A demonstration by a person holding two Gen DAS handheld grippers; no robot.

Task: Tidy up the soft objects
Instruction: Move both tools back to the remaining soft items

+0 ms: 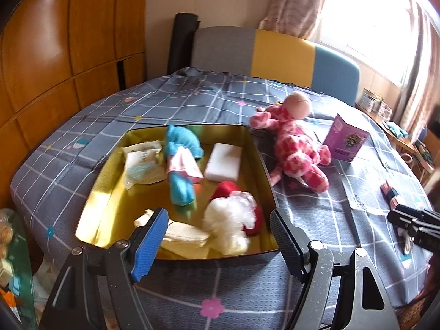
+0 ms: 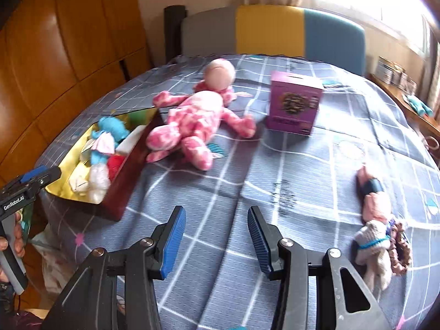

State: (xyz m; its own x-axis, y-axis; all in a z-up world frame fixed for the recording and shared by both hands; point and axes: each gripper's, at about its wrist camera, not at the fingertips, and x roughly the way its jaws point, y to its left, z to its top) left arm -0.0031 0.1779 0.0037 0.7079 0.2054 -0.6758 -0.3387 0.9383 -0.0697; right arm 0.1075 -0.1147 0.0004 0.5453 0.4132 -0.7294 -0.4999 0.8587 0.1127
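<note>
A box with a gold lining (image 1: 107, 206) sits on the checked tablecloth. In it lie a blue plush (image 1: 180, 148), a white sponge block (image 1: 223, 162), a red and white plush (image 1: 233, 217), a sealed packet (image 1: 141, 165) and a folded pale cloth (image 1: 184, 236). My left gripper (image 1: 218, 231) hovers open above the box's near edge, nothing between its fingers. A pink spotted plush (image 2: 189, 118) lies just right of the box (image 2: 129, 181). My right gripper (image 2: 217, 236) is open over bare tablecloth, in front of the pink plush. Small pink and grey soft pieces (image 2: 375, 220) lie to its right.
A purple carton (image 2: 294, 107) stands upright behind the pink plush. A grey, yellow and blue chair back (image 2: 272, 30) rises at the table's far edge. Wooden cabinets (image 1: 55, 55) fill the left. A hand (image 2: 16, 244) holds the left gripper (image 2: 30, 184) at the left edge.
</note>
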